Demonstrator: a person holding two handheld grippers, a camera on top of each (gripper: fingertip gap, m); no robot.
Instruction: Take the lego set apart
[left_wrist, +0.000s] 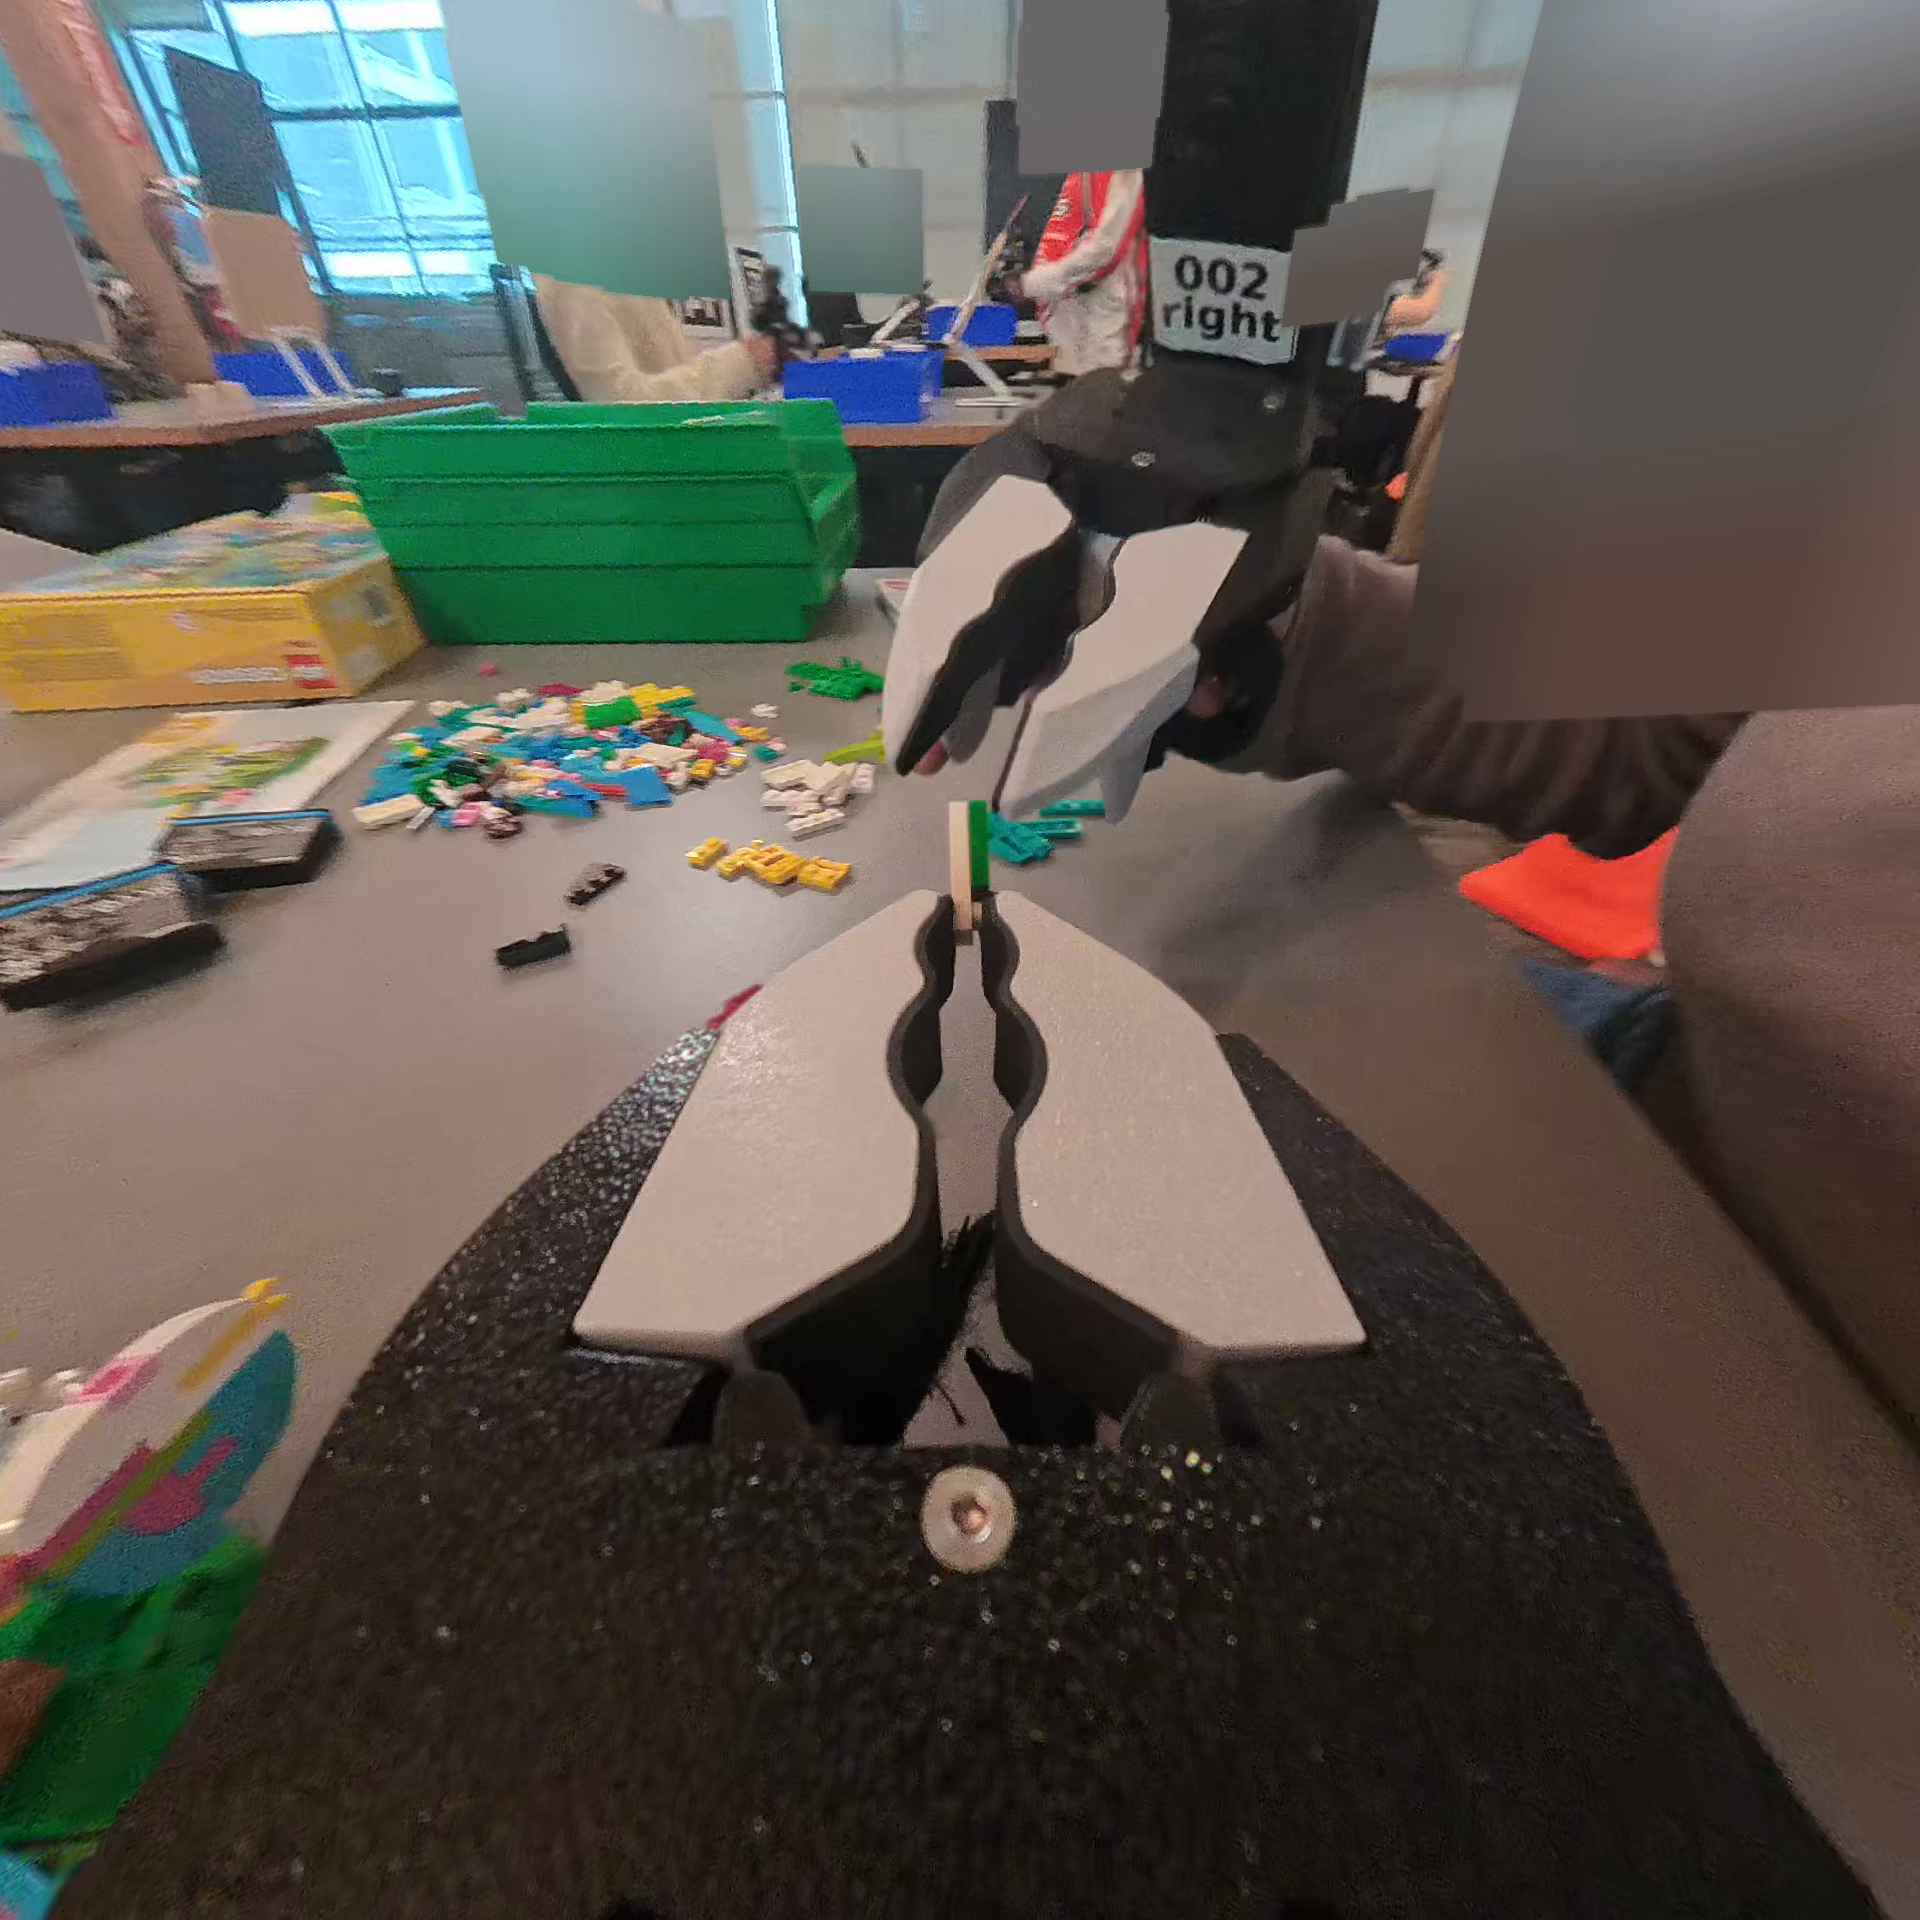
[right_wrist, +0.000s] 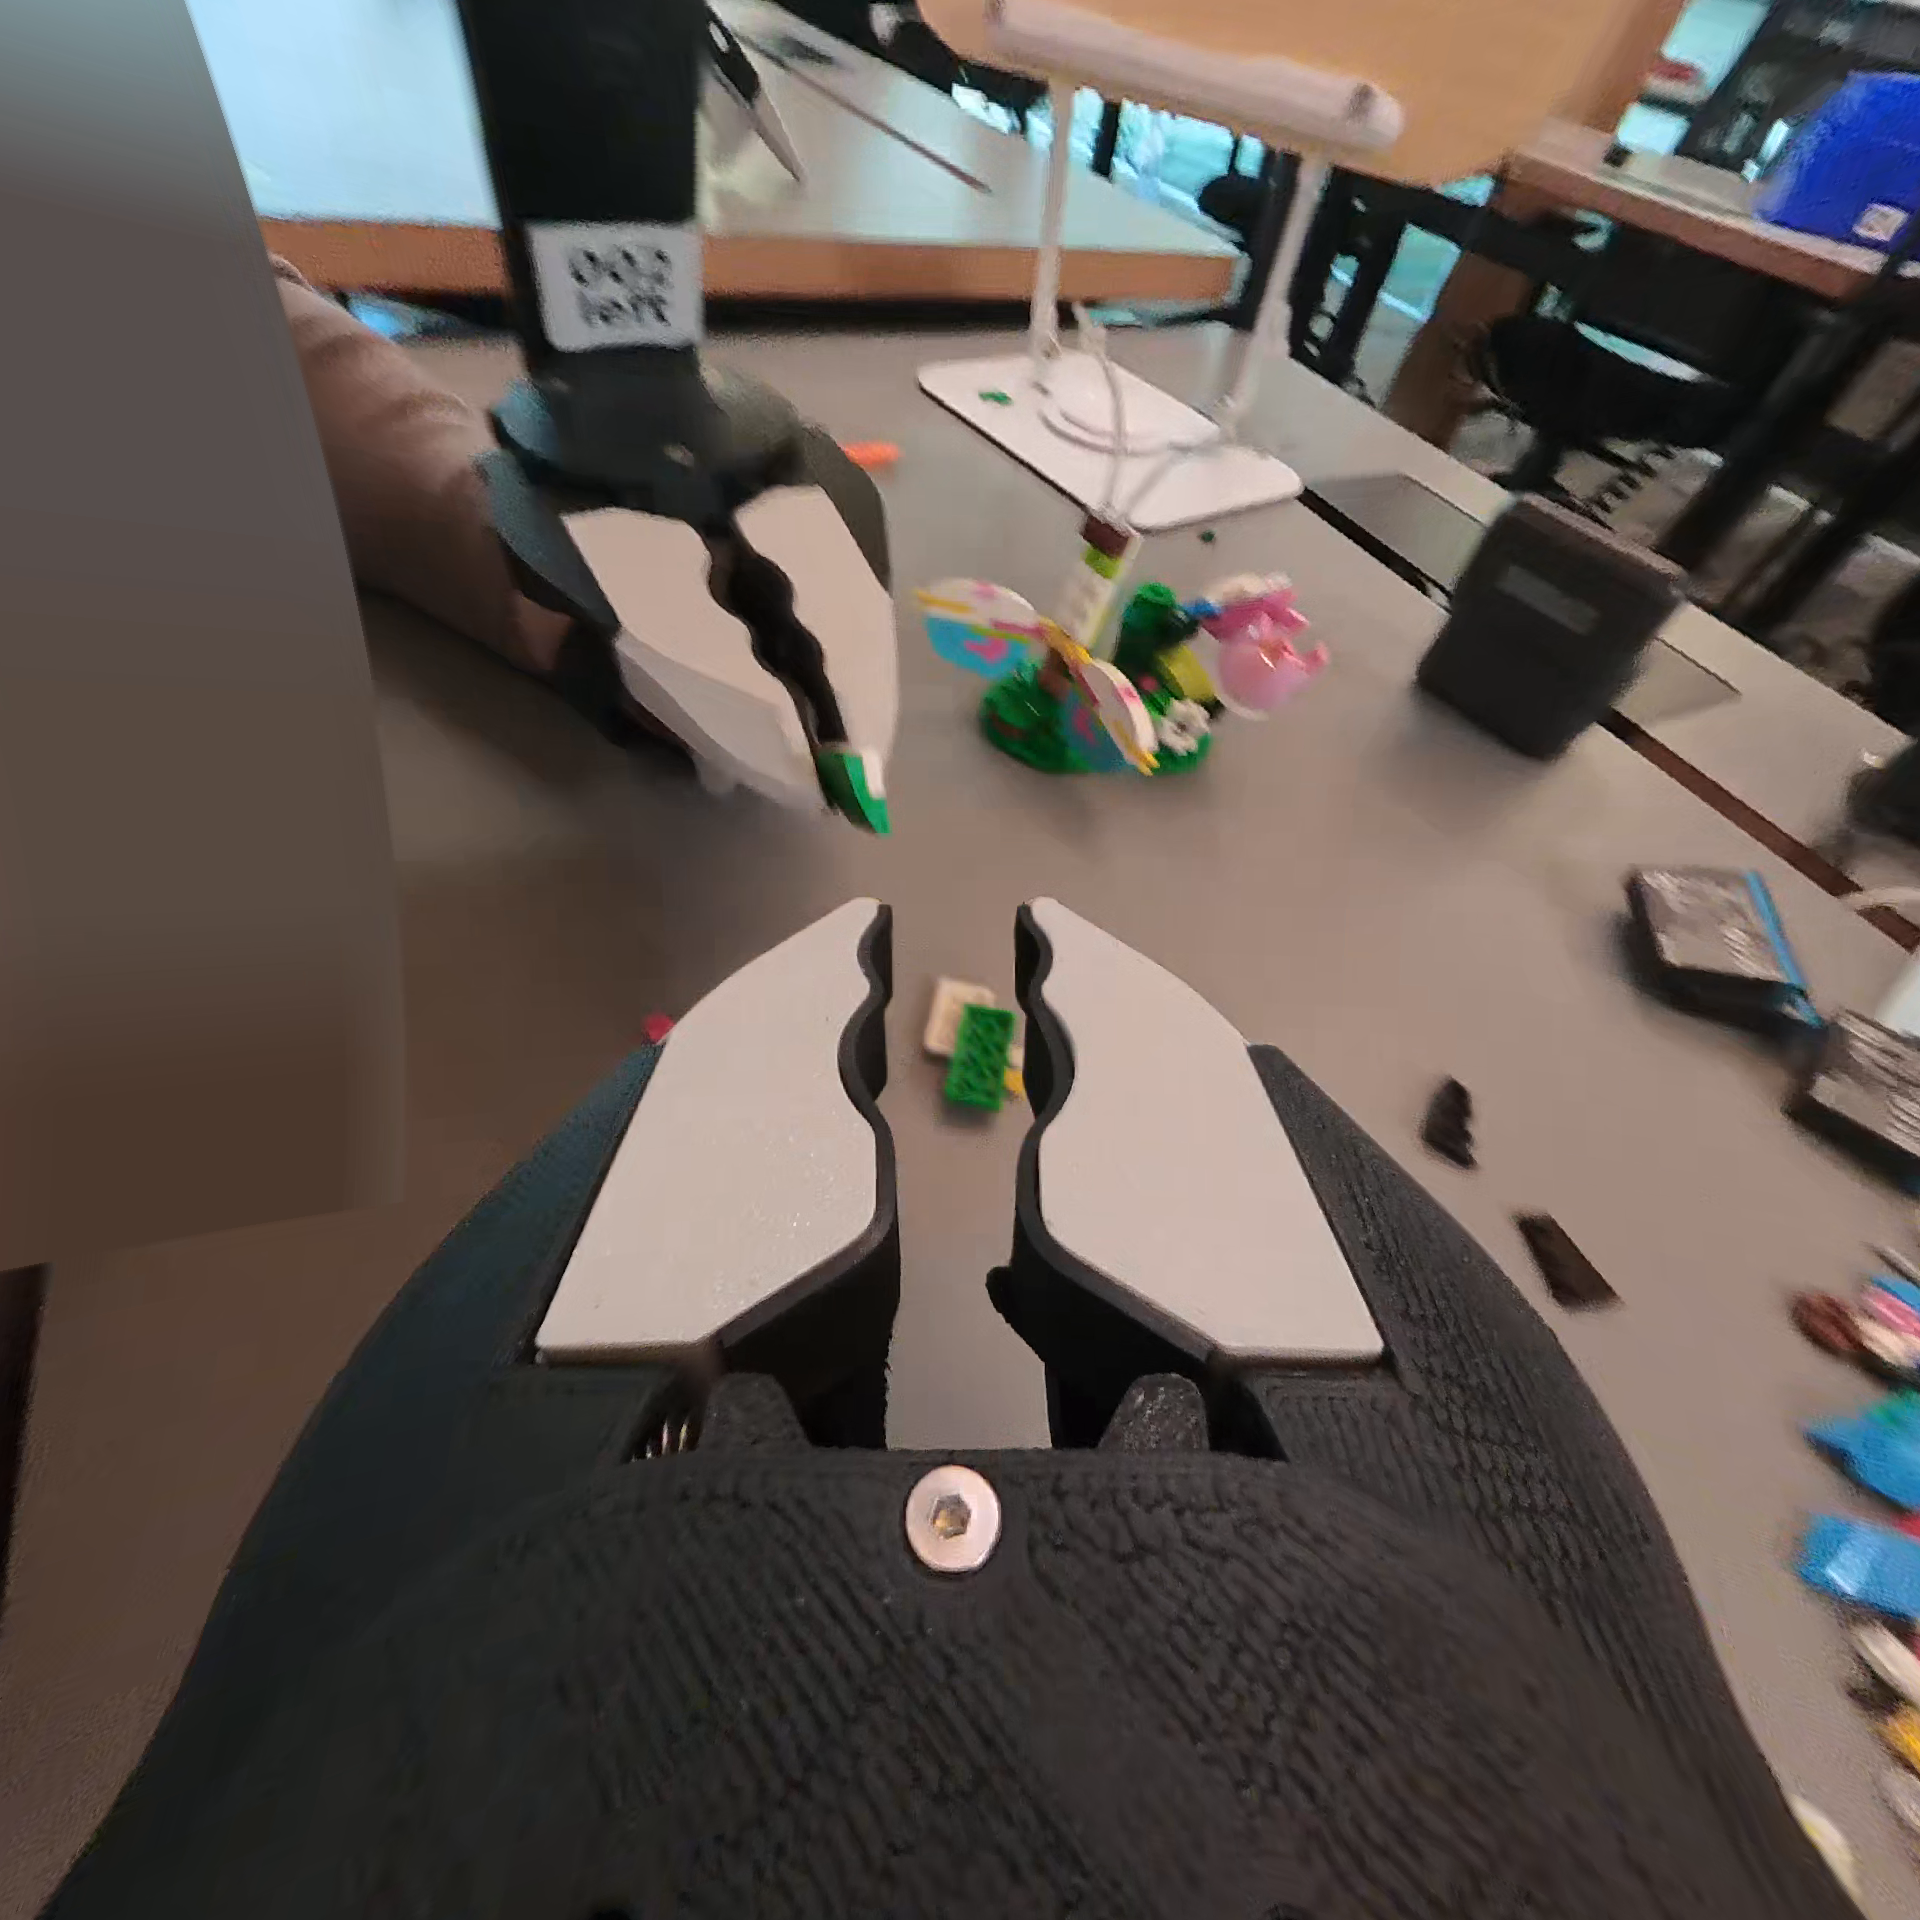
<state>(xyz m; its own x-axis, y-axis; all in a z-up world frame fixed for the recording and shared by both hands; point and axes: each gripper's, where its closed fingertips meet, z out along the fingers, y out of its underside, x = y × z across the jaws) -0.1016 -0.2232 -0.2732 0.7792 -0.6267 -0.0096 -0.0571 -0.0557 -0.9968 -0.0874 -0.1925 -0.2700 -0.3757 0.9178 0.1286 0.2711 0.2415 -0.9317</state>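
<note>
My left gripper (left_wrist: 968, 909) is shut on a small stack of a green plate and a cream plate (left_wrist: 969, 857), held upright above the table. It also shows in the right wrist view (right_wrist: 854, 784), with the green and cream plates (right_wrist: 850, 787) at its tips. My right gripper (right_wrist: 951, 920) is open and empty, above a loose green plate (right_wrist: 977, 1055) and a white tile (right_wrist: 948, 1013) on the table. In the left wrist view it (left_wrist: 1003, 784) hangs just beyond the held plates. The lego set (right_wrist: 1107, 675), a colourful model on a green base, stands farther back.
A pile of loose bricks (left_wrist: 582, 753) lies mid-table, with yellow pieces (left_wrist: 774, 862) and black pieces (left_wrist: 532, 948) nearer. Stacked green bins (left_wrist: 613, 520) and a yellow box (left_wrist: 197, 634) stand behind. A white stand (right_wrist: 1112, 436) and a black box (right_wrist: 1543, 623) sit past the set. Across from one pair of fingers to the other is roughly 4 centimeters. The white tile (right_wrist: 948, 1013) is about equally far from each gripper, around 9 centimeters.
</note>
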